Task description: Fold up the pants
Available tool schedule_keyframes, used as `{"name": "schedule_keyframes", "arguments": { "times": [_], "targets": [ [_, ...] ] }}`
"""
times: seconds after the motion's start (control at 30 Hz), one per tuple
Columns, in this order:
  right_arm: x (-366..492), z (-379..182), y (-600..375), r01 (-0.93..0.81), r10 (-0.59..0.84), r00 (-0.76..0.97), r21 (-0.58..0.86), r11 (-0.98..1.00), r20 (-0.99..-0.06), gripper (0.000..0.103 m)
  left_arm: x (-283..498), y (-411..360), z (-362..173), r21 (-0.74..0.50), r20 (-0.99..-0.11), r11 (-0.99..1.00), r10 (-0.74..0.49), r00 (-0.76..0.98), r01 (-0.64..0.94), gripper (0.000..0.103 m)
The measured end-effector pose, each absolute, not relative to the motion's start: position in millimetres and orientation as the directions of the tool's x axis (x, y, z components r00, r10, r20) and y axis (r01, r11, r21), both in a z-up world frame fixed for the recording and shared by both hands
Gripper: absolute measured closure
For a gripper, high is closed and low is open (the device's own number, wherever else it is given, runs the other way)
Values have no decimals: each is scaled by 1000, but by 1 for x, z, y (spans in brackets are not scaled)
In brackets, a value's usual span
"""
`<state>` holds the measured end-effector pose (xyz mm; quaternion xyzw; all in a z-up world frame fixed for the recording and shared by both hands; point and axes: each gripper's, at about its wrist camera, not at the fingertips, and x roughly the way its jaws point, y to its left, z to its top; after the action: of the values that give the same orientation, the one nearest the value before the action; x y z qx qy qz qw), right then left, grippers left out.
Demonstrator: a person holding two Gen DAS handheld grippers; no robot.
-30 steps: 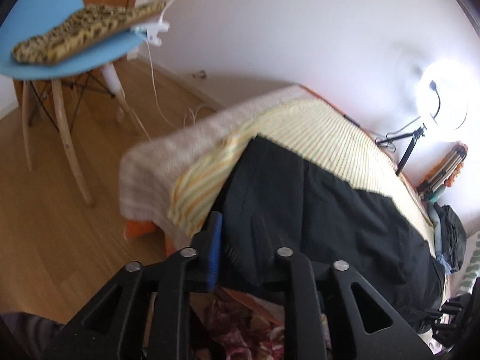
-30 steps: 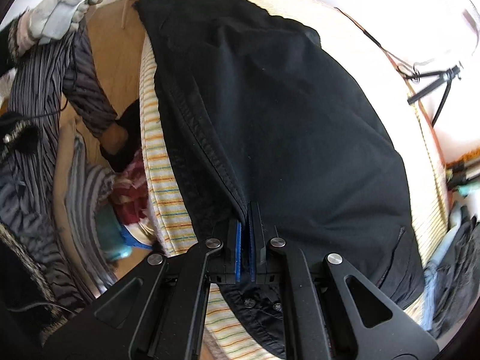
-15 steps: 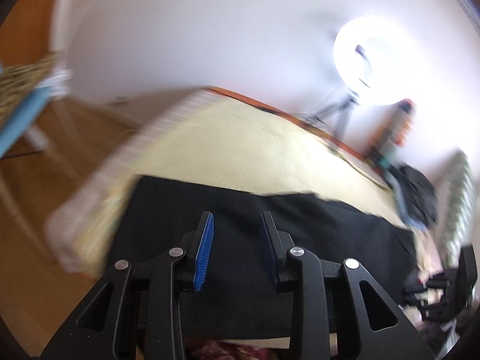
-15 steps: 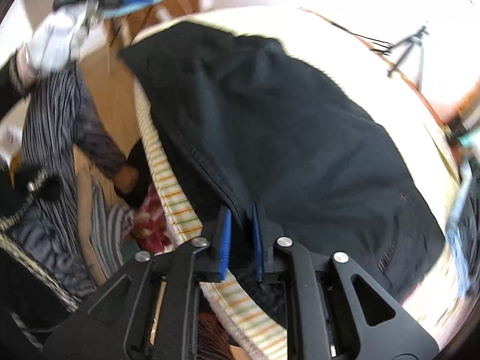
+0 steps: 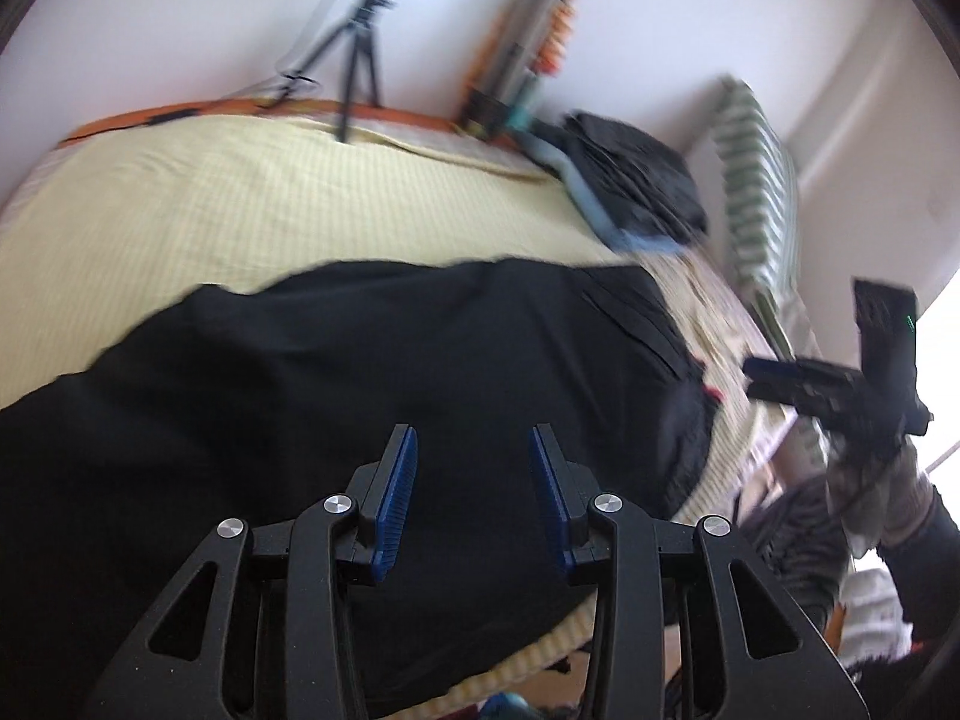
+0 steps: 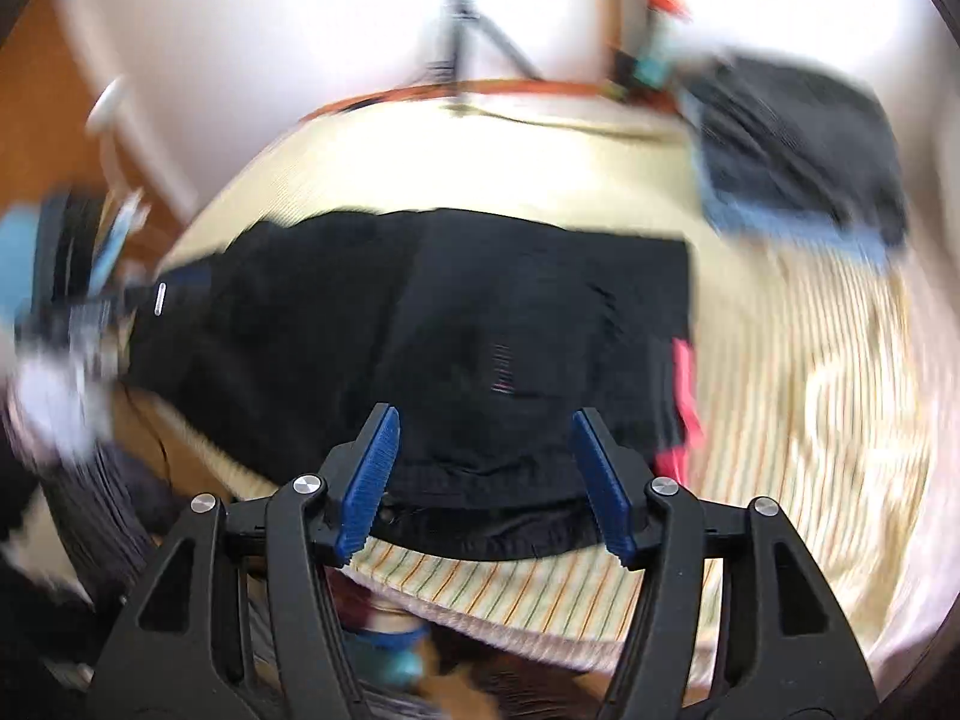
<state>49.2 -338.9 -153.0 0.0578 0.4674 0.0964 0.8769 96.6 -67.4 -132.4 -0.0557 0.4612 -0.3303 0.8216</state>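
The black fabric pants (image 5: 372,396) lie spread flat across the middle of the bed, on a pale yellow striped bedsheet (image 5: 198,210), filling the centre and lower left of the left wrist view. In the right wrist view the same pants (image 6: 480,324) sit mid-frame, their waistband edge near the lower middle, with a pink-red label at their right side.

The left tool (image 5: 473,450), black with blue ribbed pads, hovers over the dark cloth at the bottom centre; its jaws are opening and nothing is pinched between them. The right tool (image 6: 485,438) is spreading wider, its pads apart above the waistband with no fabric gripped.

A folded dark garment pile (image 5: 636,180) rests in the upper right of the bed. A black tripod (image 5: 354,60) stands against the white wall at the top.
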Motion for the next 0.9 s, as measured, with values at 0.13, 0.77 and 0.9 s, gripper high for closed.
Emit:
{"name": "schedule_keyframes", "arguments": {
  "times": [0.13, 0.77, 0.9],
  "targets": [
    [45, -164, -375, 80, 212, 566, 309, 948, -796, 40, 88, -97, -136, -413, -726, 711, -634, 266, 569, 60],
    [63, -235, -420, 396, 345, 561, 610, 686, -752, 40, 61, -195, -169, -296, -816, 538, -572, 83, 790, 52],
    [71, -239, -417, 393, 335, 569, 607, 691, -751, 43, 68, -194, -174, -332, -808, 539, -586, 61, 774, 52]
  ]
}}
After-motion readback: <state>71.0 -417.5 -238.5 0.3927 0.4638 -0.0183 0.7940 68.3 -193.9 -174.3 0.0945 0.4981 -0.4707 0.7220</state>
